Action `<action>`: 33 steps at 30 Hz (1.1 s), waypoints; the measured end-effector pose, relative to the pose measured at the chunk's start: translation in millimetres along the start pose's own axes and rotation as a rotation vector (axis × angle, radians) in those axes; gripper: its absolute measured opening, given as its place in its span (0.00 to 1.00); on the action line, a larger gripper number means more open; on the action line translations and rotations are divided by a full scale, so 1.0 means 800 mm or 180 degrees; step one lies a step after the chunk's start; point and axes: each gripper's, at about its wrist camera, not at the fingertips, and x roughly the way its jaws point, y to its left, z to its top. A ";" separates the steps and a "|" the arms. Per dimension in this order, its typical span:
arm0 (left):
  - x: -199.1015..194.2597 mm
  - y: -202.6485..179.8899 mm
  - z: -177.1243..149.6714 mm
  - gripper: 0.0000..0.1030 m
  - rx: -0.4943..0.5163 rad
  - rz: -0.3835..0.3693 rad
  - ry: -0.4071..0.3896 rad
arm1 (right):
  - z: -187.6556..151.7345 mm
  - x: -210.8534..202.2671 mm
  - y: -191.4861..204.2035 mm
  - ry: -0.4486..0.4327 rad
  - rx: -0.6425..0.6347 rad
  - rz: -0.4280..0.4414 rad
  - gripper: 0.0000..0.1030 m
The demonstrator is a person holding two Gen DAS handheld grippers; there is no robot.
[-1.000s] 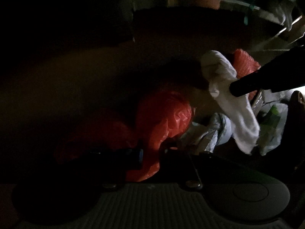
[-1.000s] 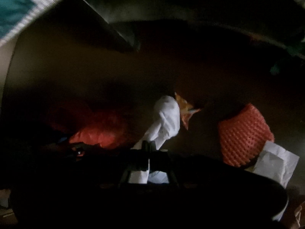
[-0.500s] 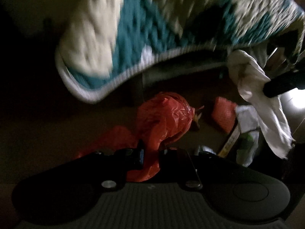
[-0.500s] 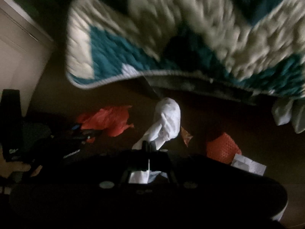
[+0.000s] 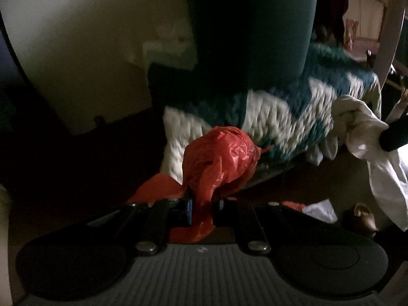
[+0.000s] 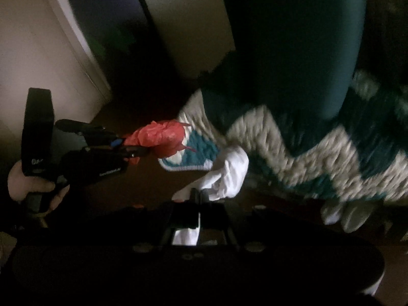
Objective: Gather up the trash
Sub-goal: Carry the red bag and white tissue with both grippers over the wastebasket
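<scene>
A crumpled red plastic bag hangs in the air, and my left gripper is shut on its lower end. From the right wrist view the same red plastic bag shows at the left, pinched by the left gripper that a hand holds. My right gripper is shut on a white crumpled cloth or paper. That white piece also appears at the right edge of the left wrist view, hanging from a dark fingertip.
A teal and white knitted blanket drapes over a dark teal seat behind both held things. More scraps, red and white, lie on the dark brown floor below. A pale wall stands at the left.
Both grippers have risen from the dark floor with the red bag and the white piece still held. The blanket and seat have come into view, and the floor litter has dropped low.
</scene>
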 end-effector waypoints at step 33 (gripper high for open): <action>-0.156 -0.011 0.400 0.13 -0.0273 -0.0063 -0.1105 | 0.279 -0.190 -0.063 -0.1396 -0.0460 -0.0746 0.00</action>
